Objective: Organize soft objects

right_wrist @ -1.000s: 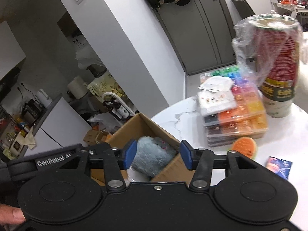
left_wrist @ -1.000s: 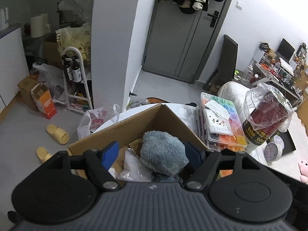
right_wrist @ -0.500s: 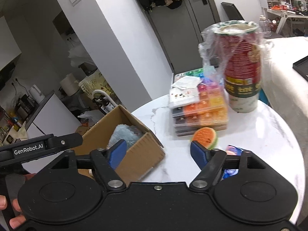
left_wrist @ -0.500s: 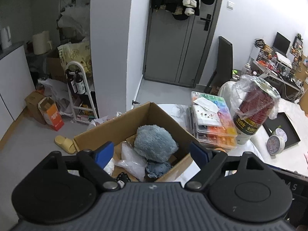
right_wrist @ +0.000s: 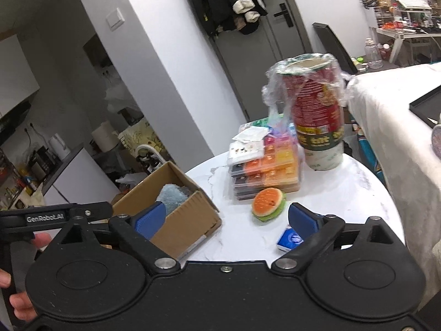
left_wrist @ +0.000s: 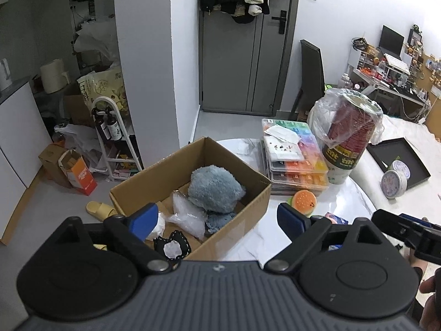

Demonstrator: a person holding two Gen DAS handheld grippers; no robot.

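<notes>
An open cardboard box (left_wrist: 154, 182) stands on the left part of the round white marble table (left_wrist: 352, 193). In it lie a fluffy blue-grey plush (left_wrist: 215, 187), a clear plastic bag (left_wrist: 187, 215) and a small black-and-white soft item (left_wrist: 172, 245). The box (right_wrist: 190, 215) and the plush (right_wrist: 172, 197) also show in the right wrist view. A soft burger toy (left_wrist: 303, 200), (right_wrist: 268, 204) lies on the table right of the box. My left gripper (left_wrist: 217, 219) is open and empty above the box's near side. My right gripper (right_wrist: 226, 219) is open and empty, near the burger toy.
A stack of colourful compartment boxes (left_wrist: 295, 160) and a plastic-wrapped stack of red cups (left_wrist: 347, 143) stand at the table's back. A blue packet (right_wrist: 289, 238) lies near the front edge. A cloth-covered surface with a black tray (left_wrist: 399, 160) and a small round tin (left_wrist: 394, 182) is at right.
Both grippers have pulled back and up from the box and opened wider. The right gripper has swung right, bringing the burger toy and blue packet into view. The plush stays in the box.
</notes>
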